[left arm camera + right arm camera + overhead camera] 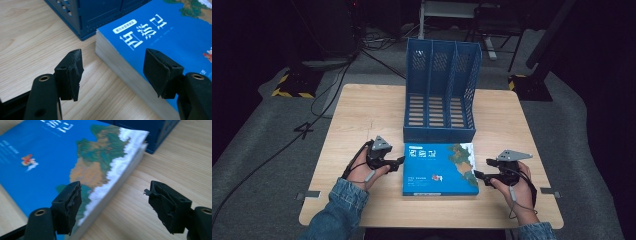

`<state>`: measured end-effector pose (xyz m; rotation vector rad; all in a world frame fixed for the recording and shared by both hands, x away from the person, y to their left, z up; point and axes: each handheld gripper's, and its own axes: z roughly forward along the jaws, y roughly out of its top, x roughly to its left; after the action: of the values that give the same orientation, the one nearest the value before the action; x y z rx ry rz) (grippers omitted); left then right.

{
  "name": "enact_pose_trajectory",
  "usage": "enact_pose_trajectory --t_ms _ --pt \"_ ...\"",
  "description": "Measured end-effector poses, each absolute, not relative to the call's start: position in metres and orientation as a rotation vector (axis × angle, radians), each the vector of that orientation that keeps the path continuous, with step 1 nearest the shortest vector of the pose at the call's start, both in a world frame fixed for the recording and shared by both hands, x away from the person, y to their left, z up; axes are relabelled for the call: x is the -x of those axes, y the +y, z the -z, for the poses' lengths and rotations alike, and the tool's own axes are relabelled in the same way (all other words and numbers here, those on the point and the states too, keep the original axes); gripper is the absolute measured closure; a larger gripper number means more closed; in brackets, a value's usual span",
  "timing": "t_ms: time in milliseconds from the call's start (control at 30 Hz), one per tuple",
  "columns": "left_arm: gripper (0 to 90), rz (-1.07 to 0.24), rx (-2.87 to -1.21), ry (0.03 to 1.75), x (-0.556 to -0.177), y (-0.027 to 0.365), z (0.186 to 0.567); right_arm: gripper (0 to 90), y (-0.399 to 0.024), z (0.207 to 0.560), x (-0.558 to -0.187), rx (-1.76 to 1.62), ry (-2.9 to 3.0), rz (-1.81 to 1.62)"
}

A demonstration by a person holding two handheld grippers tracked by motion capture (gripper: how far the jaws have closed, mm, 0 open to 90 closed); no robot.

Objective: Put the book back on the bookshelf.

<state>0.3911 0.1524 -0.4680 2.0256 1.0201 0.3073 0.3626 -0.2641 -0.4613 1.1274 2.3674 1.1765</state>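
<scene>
A thick blue book (440,168) with white lettering and a map picture lies flat on the wooden table (357,115), just in front of a blue three-slot file rack (440,92). My left gripper (400,162) is open at the book's left edge; in the left gripper view the book (160,37) has its edge between the jaws, one jaw over the cover and one over bare wood. My right gripper (477,174) is open at the book's right edge. In the right gripper view the book (50,162) has its edge between the jaws, which straddle it without touching.
The file rack (100,12) stands upright right behind the book, its corner (160,135) close to the book's far edge. Bare wood lies left and right of the book. Cables and dark stands sit on the floor beyond the table.
</scene>
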Motion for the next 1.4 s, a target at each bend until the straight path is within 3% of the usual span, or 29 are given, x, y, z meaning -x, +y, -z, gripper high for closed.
enact_pose_trajectory --t_ms 533,933,1133,1400 --pt "30.9 -0.226 -2.035 1.049 -0.4 0.136 0.481 18.9 -0.204 0.476 -0.341 -0.928 2.489 -1.231" --pt "27.4 -0.218 -2.015 1.052 -0.401 0.134 0.485 17.6 -0.194 0.481 -0.335 -0.894 2.439 -1.155" --pt "23.4 -0.112 -1.991 1.065 -0.4 0.128 0.492 17.6 -0.194 0.482 -0.334 -0.898 2.427 -1.163" --pt "25.9 -0.169 -2.022 1.011 -0.396 0.126 0.489 17.6 -0.194 0.483 -0.334 -0.904 2.421 -1.169"
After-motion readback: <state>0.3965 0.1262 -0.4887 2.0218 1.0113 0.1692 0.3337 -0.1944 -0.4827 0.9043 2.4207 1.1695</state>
